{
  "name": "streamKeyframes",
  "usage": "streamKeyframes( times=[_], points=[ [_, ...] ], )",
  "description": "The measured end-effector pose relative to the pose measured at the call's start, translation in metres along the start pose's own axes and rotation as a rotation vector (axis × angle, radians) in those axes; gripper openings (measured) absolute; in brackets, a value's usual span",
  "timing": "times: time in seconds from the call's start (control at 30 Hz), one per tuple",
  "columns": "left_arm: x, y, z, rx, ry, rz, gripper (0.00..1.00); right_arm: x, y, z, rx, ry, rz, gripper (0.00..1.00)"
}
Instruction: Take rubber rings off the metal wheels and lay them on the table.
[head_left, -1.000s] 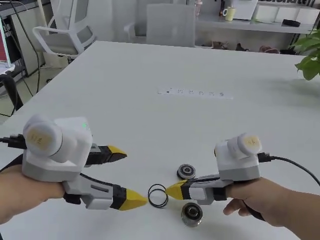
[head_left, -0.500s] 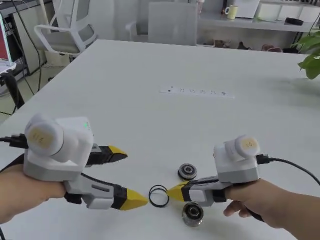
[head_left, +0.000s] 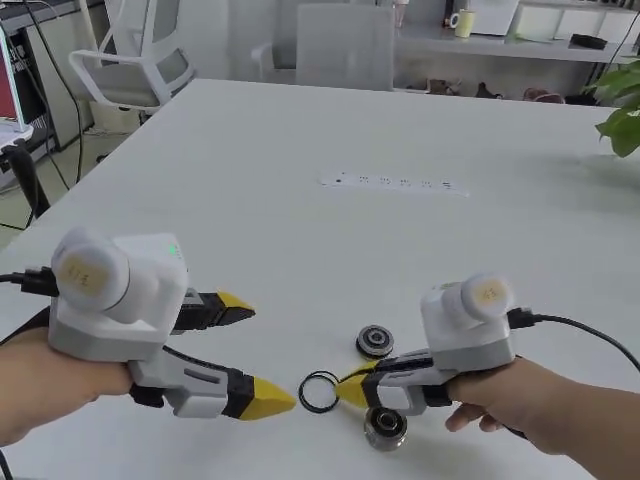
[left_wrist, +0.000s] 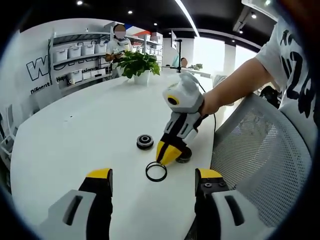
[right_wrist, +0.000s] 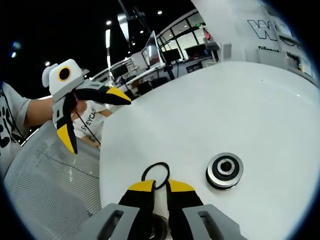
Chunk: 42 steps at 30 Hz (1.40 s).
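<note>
The white table (head_left: 300, 200) is bearing a rubber ring (head_left: 318, 392), lower centre. The left gripper (head_left: 265, 354) is gaping wide; the right gripper (head_left: 348, 387) is pinching together.

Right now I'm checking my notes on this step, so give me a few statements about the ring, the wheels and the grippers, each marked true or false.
1. The left gripper has its jaws spread wide. True.
2. A rubber ring lies flat on the table between the left gripper and the right gripper. True.
3. Three metal wheels sit on the table. False: two show, the far wheel and the near wheel, which is just under the right gripper.
4. The left gripper is clamped on the ring. False: nothing is between its jaws.
5. The power strip touches the wheels. False: it lies well beyond them, apart.
</note>
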<state>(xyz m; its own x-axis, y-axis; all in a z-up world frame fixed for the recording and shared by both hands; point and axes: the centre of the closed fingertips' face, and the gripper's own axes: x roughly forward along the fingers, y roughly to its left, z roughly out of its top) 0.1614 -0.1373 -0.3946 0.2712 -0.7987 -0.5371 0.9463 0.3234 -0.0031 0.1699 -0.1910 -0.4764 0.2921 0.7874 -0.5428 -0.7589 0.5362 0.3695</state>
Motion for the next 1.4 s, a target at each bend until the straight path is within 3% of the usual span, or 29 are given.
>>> streamKeyframes(
  times=[0.3,0.7,1.03,1.4],
  points=[
    [-0.001,-0.001,0.0,0.001,0.005,-0.001,0.64,-0.002,-0.001,0.003,-0.028,-0.007,-0.011,0.17],
    [0.003,-0.003,0.0,0.0,0.014,-0.023,0.63,-0.015,-0.001,0.009,-0.028,-0.038,-0.024,0.2],
    [0.01,-0.004,0.005,0.001,0.013,-0.038,0.63,-0.031,-0.002,0.015,-0.033,-0.074,-0.04,0.22],
    [0.02,-0.004,0.016,-0.006,0.002,-0.058,0.62,-0.056,-0.014,0.014,-0.015,-0.113,-0.092,0.22]
  ],
)
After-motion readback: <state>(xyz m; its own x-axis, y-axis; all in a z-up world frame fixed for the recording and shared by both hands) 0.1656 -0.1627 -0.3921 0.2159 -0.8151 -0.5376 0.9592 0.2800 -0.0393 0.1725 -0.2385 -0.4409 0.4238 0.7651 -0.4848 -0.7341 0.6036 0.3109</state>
